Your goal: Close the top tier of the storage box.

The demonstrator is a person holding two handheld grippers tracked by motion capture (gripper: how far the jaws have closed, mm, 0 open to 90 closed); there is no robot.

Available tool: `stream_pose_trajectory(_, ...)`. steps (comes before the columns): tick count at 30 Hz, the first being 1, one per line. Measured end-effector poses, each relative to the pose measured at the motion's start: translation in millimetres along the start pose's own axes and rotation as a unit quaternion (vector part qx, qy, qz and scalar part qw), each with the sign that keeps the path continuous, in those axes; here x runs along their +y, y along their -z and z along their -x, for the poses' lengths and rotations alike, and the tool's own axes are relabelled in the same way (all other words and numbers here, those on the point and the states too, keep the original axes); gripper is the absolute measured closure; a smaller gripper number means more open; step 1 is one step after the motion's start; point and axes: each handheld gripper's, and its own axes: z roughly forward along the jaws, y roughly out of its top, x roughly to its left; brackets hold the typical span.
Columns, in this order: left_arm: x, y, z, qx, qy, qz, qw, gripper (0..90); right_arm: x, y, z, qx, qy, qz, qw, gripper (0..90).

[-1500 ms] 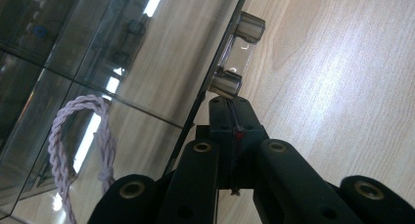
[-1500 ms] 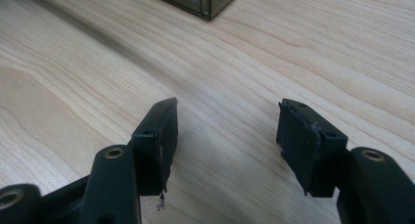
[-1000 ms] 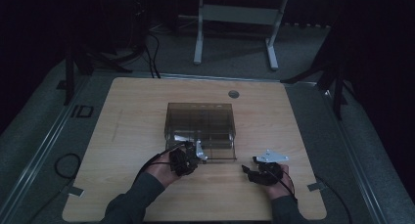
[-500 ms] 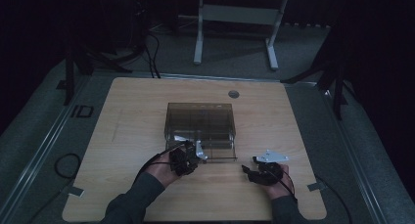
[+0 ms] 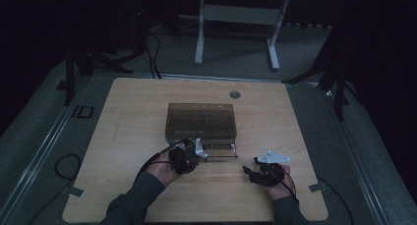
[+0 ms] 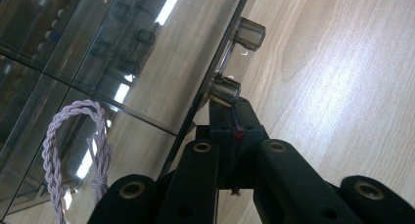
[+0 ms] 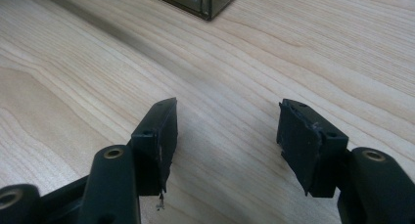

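A smoky clear plastic drawer box [image 5: 200, 119] stands mid-table, its low drawer [image 5: 221, 153] pulled out toward me. My left gripper [image 5: 197, 152] sits at the drawer's front left. In the left gripper view the left gripper [image 6: 234, 117] has its jaws together, pinching the lower end of the clear drawer handle [image 6: 234, 62]. A twisted lilac cord [image 6: 73, 150] lies behind the clear wall. My right gripper [image 5: 248, 169] rests to the right of the box. In the right gripper view the right gripper [image 7: 225, 131] is open over bare wood, nothing between its pads.
The wooden table [image 5: 133, 136] has a round cable grommet [image 5: 234, 94] near its far edge. A corner of the box [image 7: 205, 1] lies just ahead of the right gripper. A metal frame stands on the dark floor beyond the table.
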Motion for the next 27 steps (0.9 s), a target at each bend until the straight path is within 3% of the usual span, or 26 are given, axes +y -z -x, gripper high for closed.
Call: stream_pose_trajectory(27,4.9,-2.0,-11.4,0.010,0.023,0.005,0.9997,90.0,0.2,-0.3,-0.1,0.001,0.001,0.000,1.0000,40.1)
